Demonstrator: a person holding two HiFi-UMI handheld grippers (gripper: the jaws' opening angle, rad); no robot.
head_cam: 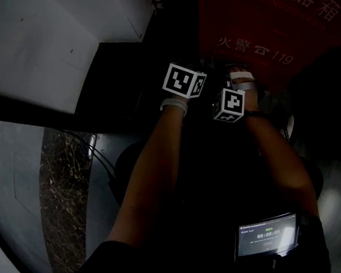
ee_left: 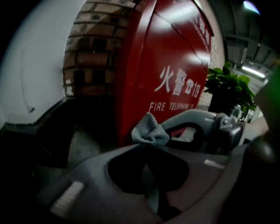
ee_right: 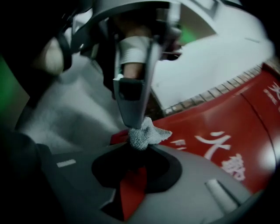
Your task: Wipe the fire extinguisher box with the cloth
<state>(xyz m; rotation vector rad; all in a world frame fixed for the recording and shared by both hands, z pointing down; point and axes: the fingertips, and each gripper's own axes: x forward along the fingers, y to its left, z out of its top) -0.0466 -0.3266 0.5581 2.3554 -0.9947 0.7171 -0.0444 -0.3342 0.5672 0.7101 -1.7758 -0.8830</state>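
Dim corner: brick wall (ee_left: 94, 48) behind the box (ee_left: 168, 57), white wall (ee_left: 30, 65) to the box's left. Head view is very dark, so detail comes from the two gripper views.

1. Re box: red, upright, white lettering w/ "119" on the front face. Face looks smooth & glossy. No dirt can be made out in this light.
2. Grey cloth (ee_left: 150, 130): small, bunched into a wad, held just in front of the box's lower front face, below the lettering. No contact w/ the box seen.
3. Of the two, the left tongs (ee_left: 146, 142) are drawn together, tips pinching the wad's lower edge.
4. Opposite, the right tongs (ee_right: 139, 148) are likewise closed at the tips on the same wad. A narrow gap further back shows the box's red through it. Both pairs grip one cloth, tips nearly meeting.

Assessment: step in hand appears to be settling the grip. Wiping proper not begun.

Recommendations (judgement):
- One pair should release. Two grips on so small a wad would fight each other.
- Leave more cloth proud of the tips. As bunched, hard tips may scrape the box's paint.
- Lay the cloth flat to the box face w/ moderate pressure, overlapping strokes from the top down past the lettering, incl. edges.
- Risk: a thin pinch may slip under drag. Regrip deeper if so.
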